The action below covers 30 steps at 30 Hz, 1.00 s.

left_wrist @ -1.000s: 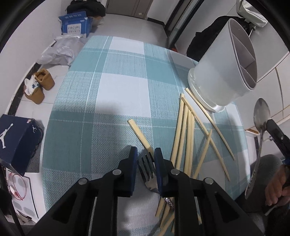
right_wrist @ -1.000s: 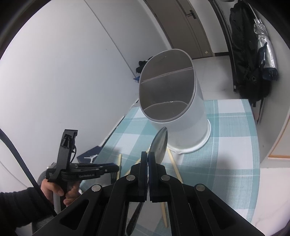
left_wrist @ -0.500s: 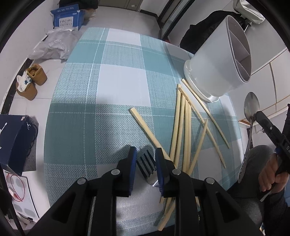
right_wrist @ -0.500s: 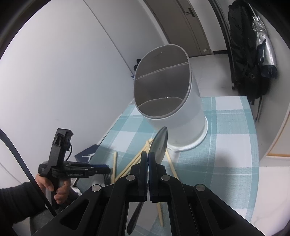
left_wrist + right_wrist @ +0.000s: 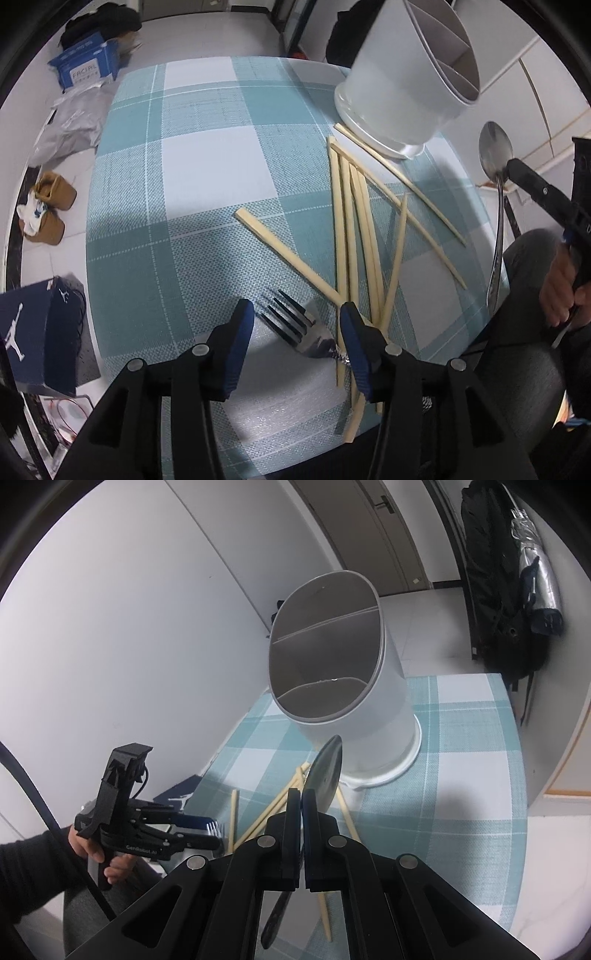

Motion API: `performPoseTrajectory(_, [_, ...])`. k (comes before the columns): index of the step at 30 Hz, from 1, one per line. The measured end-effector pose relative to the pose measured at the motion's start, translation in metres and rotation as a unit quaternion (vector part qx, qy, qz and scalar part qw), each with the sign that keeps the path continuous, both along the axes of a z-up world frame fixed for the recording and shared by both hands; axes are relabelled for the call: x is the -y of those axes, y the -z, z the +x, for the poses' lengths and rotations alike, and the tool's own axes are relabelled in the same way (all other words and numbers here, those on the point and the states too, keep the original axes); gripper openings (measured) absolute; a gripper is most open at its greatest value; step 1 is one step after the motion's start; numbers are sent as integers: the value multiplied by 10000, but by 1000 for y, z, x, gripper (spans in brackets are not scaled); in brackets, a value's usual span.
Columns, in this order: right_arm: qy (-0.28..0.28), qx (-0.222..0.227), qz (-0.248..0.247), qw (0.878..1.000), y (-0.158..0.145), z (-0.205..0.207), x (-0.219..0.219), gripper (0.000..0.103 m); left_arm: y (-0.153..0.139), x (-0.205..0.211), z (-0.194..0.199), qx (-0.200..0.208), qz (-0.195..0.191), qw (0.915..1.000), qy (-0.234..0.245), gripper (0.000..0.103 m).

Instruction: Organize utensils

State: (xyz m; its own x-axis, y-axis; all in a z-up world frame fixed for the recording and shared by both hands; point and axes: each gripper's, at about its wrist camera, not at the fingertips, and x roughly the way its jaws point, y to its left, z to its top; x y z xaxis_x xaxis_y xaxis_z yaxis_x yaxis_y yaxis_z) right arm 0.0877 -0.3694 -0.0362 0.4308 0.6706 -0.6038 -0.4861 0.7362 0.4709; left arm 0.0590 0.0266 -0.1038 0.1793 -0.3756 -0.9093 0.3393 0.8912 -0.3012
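Left gripper [image 5: 297, 325] fingers opening around shiny metal fork [image 5: 295, 325], seemingly untouched, at lower centre on checked teal bench [image 5: 207, 177]. Right gripper [image 5: 302, 808] fingers clamped on steel spoon [image 5: 325, 771]. Pale wooden chopsticks [image 5: 354, 229] strewn centre-right; white divided plastic holder [image 5: 410, 85] upper right.

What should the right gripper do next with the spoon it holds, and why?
Probably carry the spoon forward and up over the white holder, then lower it into a compartment. The right gripper is shut on the spoon, the holder stands just ahead on the table, and its compartments look empty. The left gripper is opening around the fork, so it is busy.
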Motion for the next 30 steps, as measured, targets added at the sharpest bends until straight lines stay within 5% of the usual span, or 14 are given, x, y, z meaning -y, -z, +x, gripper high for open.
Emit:
performPoseTrajectory(5, [-3,2,7,10000,-1,-1,1,1,0,10,-7,319,369,9985,244,40])
performPoseTrajectory(11, [2,6,-4,10000,-2,0,0,1,2,-1,-5,421,435,9982,54,19])
performPoseTrajectory(30, [81,115,-42,9999,-5,-3,0,1,-4,-3,4,304,499,9962,-640,4])
